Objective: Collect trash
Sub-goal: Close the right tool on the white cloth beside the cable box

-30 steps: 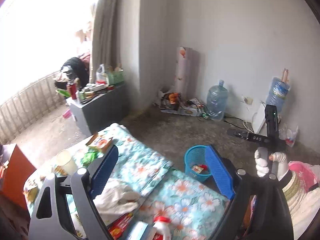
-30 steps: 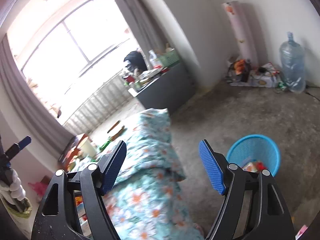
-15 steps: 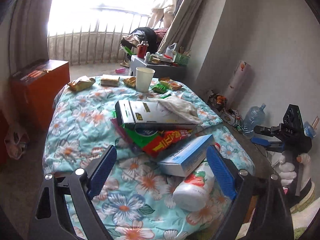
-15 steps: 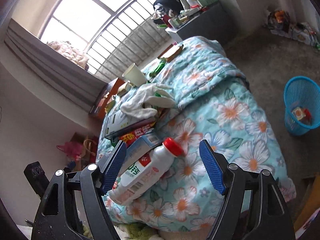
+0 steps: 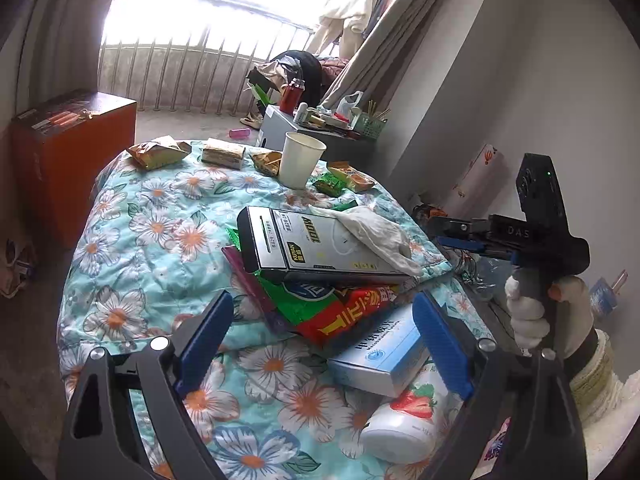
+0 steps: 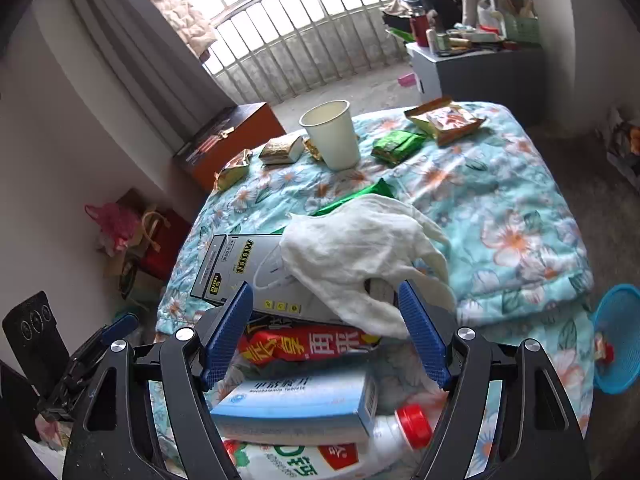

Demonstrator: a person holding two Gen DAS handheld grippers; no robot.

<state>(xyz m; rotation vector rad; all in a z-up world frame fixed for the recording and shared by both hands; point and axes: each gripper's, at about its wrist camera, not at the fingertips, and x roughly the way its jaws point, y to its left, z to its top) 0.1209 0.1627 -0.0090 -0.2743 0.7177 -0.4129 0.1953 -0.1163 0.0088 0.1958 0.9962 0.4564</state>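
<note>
A pile of trash lies on the floral-covered table [image 5: 160,248]: a silver box [image 5: 312,248] [image 6: 248,272], a white crumpled cloth [image 6: 360,248] [image 5: 380,236], a red snack wrapper [image 6: 308,346] [image 5: 352,312], a blue-white carton [image 6: 296,404] [image 5: 380,356] and a white bottle with red cap [image 6: 360,452] [image 5: 404,428]. A paper cup [image 6: 334,134] [image 5: 300,158] and snack packets [image 6: 444,118] stand farther back. My left gripper [image 5: 320,344] is open over the pile. My right gripper [image 6: 324,332] is open above the red wrapper. A blue trash basket [image 6: 618,344] stands right of the table.
An orange cabinet [image 5: 72,152] stands left of the table. A grey side table [image 6: 480,68] with clutter stands by the window railing. Bags [image 6: 132,232] lie on the floor at left. My right hand-held gripper's handle [image 5: 536,240] shows at the right of the left wrist view.
Both grippers swung from the floor and basket toward the table, then moved closer over the trash pile. Both stayed open and empty.
</note>
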